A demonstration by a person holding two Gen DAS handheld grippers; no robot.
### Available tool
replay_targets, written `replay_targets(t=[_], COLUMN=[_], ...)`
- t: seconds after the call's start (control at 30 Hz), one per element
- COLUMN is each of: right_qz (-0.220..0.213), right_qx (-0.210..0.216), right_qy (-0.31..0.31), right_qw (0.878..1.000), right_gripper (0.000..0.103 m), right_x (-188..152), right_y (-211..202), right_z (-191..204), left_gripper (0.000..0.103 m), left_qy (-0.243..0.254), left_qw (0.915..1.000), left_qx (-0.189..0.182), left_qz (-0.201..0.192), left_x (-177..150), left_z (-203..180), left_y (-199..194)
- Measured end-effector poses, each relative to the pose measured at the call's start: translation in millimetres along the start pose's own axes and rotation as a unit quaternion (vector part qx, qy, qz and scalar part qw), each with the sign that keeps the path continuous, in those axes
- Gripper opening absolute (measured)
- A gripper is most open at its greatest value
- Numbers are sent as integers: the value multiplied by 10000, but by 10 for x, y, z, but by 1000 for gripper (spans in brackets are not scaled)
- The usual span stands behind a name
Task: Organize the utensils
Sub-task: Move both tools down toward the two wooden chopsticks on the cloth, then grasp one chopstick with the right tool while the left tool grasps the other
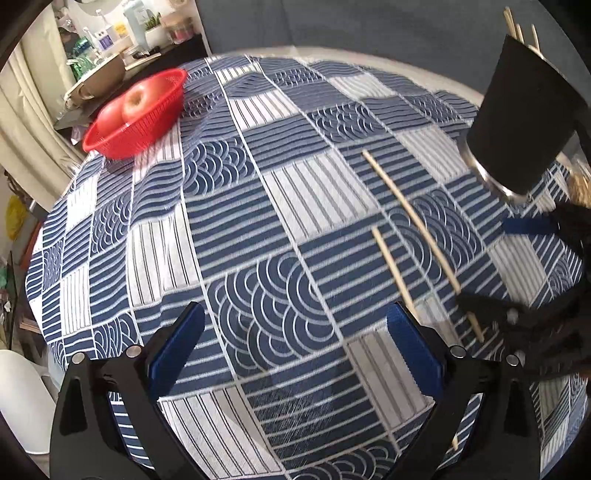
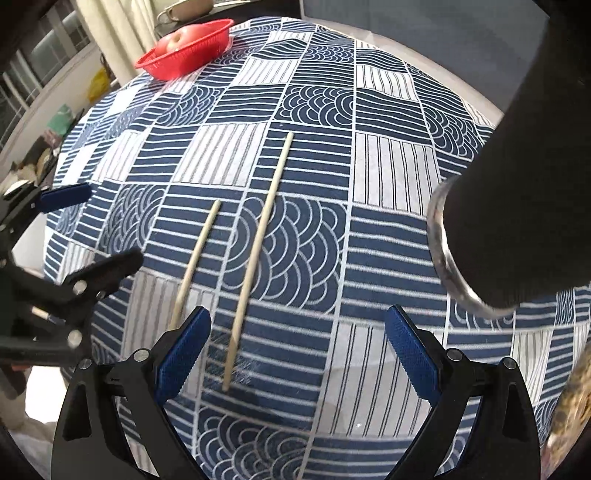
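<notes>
Two wooden chopsticks lie loose on the blue-and-white patterned tablecloth (image 1: 258,206): a long one (image 1: 413,218) (image 2: 258,254) and a shorter one (image 1: 393,269) (image 2: 195,258). A black utensil holder (image 1: 524,118) (image 2: 524,184) with a silver base stands at the right, with several chopsticks (image 1: 521,29) sticking out of its top. My left gripper (image 1: 295,347) is open and empty over the cloth, left of the chopsticks. My right gripper (image 2: 299,350) is open and empty; the long chopstick's near end lies between its fingers. Each gripper shows in the other's view, the right (image 1: 528,273) and the left (image 2: 92,229).
A red basket (image 1: 136,114) (image 2: 184,51) holding apples (image 1: 138,98) sits at the far left of the round table. Cluttered shelves and a curtain stand beyond it. A white chair (image 1: 18,398) is at the lower left.
</notes>
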State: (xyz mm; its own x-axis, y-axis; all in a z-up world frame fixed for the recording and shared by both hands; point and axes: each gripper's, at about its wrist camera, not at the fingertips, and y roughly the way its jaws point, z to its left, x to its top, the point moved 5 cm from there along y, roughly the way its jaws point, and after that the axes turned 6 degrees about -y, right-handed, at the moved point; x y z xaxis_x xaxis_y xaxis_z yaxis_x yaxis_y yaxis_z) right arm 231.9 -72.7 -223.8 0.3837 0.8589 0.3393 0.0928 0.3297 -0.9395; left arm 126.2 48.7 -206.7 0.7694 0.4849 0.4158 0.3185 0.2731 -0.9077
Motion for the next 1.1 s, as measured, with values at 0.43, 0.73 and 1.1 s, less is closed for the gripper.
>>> replay_targets(t=[0.43, 0.73, 1.1], right_qz=[84, -50, 69], right_qx=[-135, -239, -270], right_qy=[-399, -215, -115], right_qw=[9991, 9995, 9995], right_gripper=[97, 97, 47], right_x=[104, 60, 18], right_y=[153, 131, 9], right_z=[-18, -14, -30], left_gripper=[97, 97, 98], left_qy=[136, 376, 485], left_qw=[9979, 9969, 9962], left_qx=[-410, -528, -578], left_qz=[475, 446, 425], left_x=[-432, -604, -816], left_z=[-257, -608, -472], left_y=[3, -31, -137])
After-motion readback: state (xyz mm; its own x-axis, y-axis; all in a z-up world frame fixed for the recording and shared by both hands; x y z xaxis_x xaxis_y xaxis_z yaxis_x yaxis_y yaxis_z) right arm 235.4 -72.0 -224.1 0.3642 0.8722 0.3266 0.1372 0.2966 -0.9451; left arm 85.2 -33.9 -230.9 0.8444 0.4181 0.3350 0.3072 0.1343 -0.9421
